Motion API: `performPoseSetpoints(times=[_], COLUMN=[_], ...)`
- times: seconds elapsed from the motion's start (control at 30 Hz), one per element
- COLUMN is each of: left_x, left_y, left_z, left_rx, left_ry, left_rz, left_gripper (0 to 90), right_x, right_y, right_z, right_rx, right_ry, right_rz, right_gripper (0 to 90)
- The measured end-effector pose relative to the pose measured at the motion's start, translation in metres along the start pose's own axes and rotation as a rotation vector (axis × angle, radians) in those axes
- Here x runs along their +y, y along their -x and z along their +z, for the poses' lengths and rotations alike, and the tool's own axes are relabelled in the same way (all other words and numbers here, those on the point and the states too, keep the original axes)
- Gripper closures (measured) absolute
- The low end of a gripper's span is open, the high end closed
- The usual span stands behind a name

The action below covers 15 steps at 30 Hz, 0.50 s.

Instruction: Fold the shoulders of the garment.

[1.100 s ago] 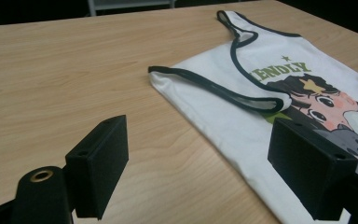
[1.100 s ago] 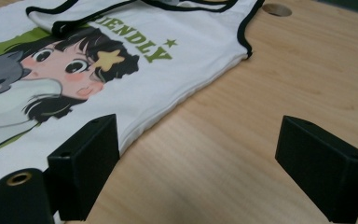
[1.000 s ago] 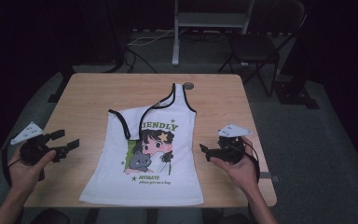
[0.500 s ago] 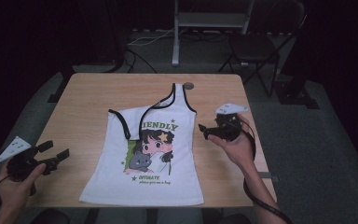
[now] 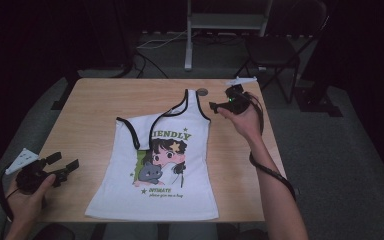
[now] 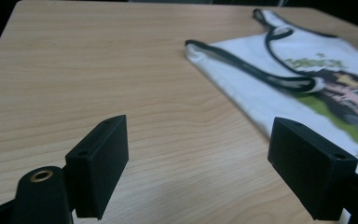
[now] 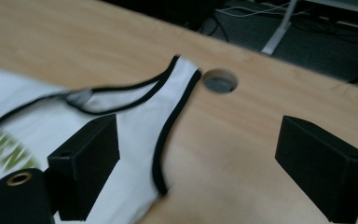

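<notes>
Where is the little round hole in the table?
In the high view the round hole sits near the table's far edge, just right of the tank top's upright strap. The right claw hovers close by, to its right.

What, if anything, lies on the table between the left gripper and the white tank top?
Nothing: in the high view, only bare wooden table separates the left gripper from the tank top; the left gripper view shows the same.

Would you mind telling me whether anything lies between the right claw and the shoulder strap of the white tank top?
Nothing visible does. The right claw hovers open beside the shoulder strap of the tank top, with bare table between them. The round hole in the tabletop sits just beyond the strap, off the path.
</notes>
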State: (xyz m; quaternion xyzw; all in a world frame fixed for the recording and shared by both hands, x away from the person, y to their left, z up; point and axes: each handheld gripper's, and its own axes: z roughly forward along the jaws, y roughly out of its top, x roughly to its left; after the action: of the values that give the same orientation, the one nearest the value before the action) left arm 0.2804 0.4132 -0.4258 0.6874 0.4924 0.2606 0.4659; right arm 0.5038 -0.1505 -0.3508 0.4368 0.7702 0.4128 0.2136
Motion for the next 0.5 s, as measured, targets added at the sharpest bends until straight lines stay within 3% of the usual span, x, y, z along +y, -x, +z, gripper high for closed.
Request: performPoseSetpoints(times=[0.13,0.2,0.3,0.5], left_x=[-0.001,-0.002,-0.004,-0.004], left_y=[0.0,0.001,0.002,0.003], left_z=[0.007,0.009,0.014,0.018], left_rx=[0.01,0.011,0.015,0.003], left_ry=[-0.001,-0.007,-0.021,-0.013], left_rz=[-0.005,-0.005,0.012,0.007], left_gripper=[19.5,19.6,19.5,19.5], right_x=[0.017,0.023,0.027,0.029], right_y=[0.006,0.007,0.008,0.007], right_z=[0.018,0.03,0.046,0.074], right_rx=[-0.003,0.004,0.001,0.0], right_ry=[-0.013,-0.023,-0.046,-0.085], right_rz=[0.035,0.045,0.057,0.062], right_gripper=[16.6,22.6,26.5,33.5])
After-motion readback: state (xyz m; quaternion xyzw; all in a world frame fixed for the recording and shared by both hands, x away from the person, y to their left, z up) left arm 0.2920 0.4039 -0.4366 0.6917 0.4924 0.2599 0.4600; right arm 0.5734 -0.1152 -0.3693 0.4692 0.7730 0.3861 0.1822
